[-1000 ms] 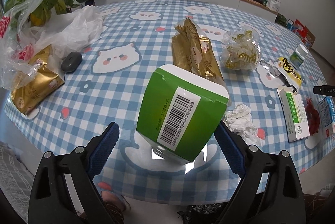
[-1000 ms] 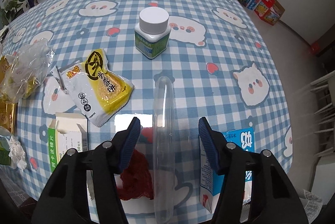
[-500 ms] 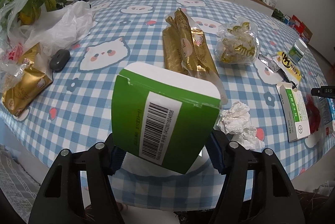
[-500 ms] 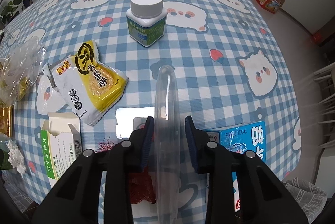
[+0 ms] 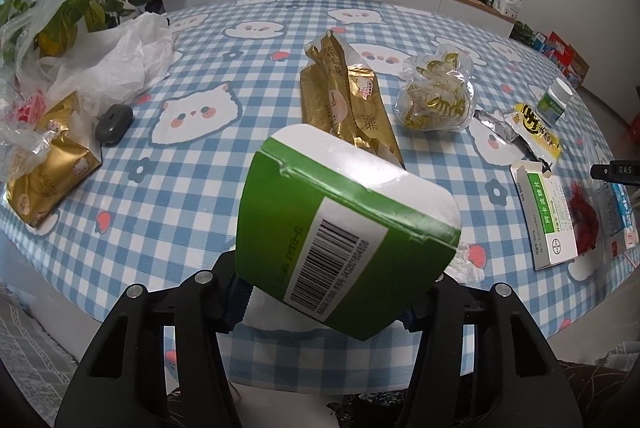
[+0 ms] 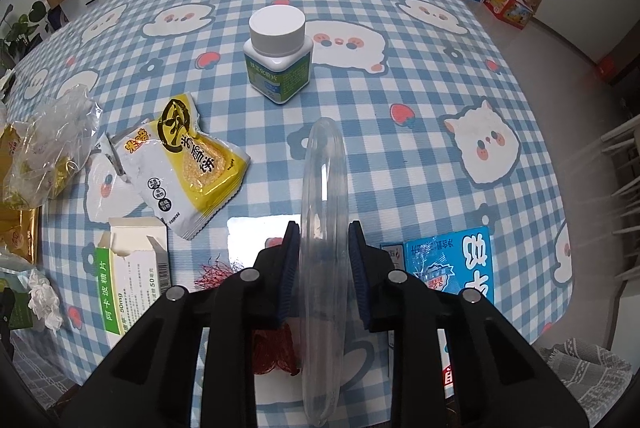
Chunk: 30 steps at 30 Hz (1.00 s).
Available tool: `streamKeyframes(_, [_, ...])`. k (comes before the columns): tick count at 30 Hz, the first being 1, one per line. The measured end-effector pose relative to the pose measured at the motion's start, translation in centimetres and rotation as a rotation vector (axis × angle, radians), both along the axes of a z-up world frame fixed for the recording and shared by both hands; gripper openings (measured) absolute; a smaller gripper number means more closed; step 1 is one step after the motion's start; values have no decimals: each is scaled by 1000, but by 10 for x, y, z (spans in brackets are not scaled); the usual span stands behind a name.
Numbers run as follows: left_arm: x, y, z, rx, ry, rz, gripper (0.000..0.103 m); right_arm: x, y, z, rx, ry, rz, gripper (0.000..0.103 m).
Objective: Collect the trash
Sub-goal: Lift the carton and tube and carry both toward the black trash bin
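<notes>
My left gripper (image 5: pixel 320 308) is shut on a green and white carton (image 5: pixel 340 228) with a barcode and holds it tilted above the near table edge. My right gripper (image 6: pixel 323 268) is shut on the rim of a clear plastic container (image 6: pixel 323 212), held on edge above the table. Under it lies a red mesh scrap (image 6: pixel 276 344). Trash on the checked tablecloth (image 6: pixel 420 88) includes a yellow snack packet (image 6: pixel 192 168), a green medicine box (image 6: pixel 132 280), a crumpled tissue (image 6: pixel 42 296) and a blue carton (image 6: pixel 452 264).
A white-capped pill bottle (image 6: pixel 278 54) stands beyond the right gripper. Gold wrappers (image 5: pixel 344 100), a clear bag of gold wrappers (image 5: pixel 436 96), a white plastic bag (image 5: pixel 116 64), a grey mouse (image 5: pixel 114 118) and a gold packet (image 5: pixel 48 164) lie in the left wrist view.
The left gripper closed on the green carton and lifted it, tilted. The right gripper closed on the clear container's rim.
</notes>
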<state>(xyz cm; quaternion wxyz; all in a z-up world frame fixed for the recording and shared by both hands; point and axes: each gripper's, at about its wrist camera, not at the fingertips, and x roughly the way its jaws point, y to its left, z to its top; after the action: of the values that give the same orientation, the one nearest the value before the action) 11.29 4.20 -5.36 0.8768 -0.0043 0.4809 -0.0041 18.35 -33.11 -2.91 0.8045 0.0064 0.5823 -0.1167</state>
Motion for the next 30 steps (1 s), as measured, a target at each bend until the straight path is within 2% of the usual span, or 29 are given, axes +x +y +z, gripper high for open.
streamKeyframes(15, [-26,-6,27,13,-40,-14,54,-38,5,34,29,-84,-6,23])
streamKeyframes(30, [-80,-21,57,-5,-71,-16,54,-107,30,84,92,-221,42,23])
